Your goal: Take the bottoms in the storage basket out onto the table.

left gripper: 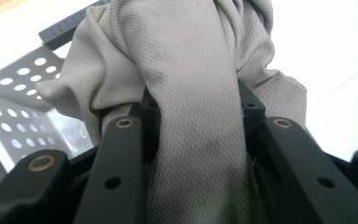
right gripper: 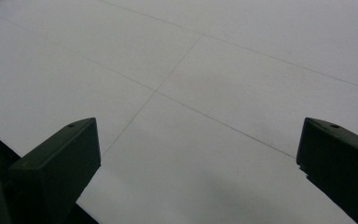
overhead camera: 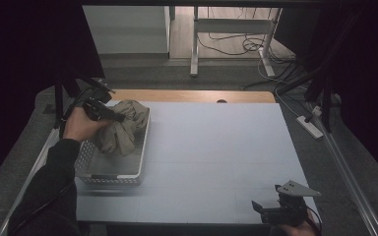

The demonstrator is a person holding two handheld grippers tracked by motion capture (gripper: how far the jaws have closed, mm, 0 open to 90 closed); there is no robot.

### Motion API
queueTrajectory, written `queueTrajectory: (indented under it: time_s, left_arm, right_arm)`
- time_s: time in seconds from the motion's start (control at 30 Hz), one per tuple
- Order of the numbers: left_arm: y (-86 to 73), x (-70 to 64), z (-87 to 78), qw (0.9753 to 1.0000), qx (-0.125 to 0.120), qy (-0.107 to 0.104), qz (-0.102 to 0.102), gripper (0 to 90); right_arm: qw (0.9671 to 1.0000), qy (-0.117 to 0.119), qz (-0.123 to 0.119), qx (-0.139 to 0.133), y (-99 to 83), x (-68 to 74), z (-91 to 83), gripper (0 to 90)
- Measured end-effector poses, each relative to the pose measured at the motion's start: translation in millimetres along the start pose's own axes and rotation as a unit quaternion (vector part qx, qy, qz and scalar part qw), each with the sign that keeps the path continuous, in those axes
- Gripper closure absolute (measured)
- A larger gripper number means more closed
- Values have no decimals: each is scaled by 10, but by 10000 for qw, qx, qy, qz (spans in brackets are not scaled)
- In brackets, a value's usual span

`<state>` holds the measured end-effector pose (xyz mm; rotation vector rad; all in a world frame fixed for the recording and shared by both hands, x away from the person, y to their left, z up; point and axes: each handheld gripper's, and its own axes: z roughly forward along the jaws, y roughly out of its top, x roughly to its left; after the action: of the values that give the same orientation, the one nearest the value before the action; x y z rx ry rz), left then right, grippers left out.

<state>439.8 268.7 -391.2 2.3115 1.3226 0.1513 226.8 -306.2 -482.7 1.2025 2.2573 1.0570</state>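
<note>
Left tongs [left gripper: 195, 109] clamp the beige cloth [left gripper: 186, 70].

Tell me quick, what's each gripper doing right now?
Left gripper: closed on the beige cloth, over the white basket.
Right gripper: open, holding nothing, above the table.

One cloth [overhead camera: 122, 127] at upper left, bunched in one basket [overhead camera: 109, 173] — a single white perforated one. Two grippers: one [overhead camera: 109, 114] at upper left, one [overhead camera: 275, 209] at lower right — and one table [overhead camera: 216, 147] under it all.
</note>
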Motion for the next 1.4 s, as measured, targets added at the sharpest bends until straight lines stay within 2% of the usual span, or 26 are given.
queueTrajectory:
  time_s: [0.77, 1.4]
  left_arm:
    - [149, -103, -390, 9996, -235, 103, 124, 646]
    - [343, -318, -519, 9985, -374, 65, 403, 646]
  right_arm:
    - [10000, 5, 1, -3, 0, 0, 1, 0]
    - [10000, 5, 10, -6, 0, -2, 1, 0]
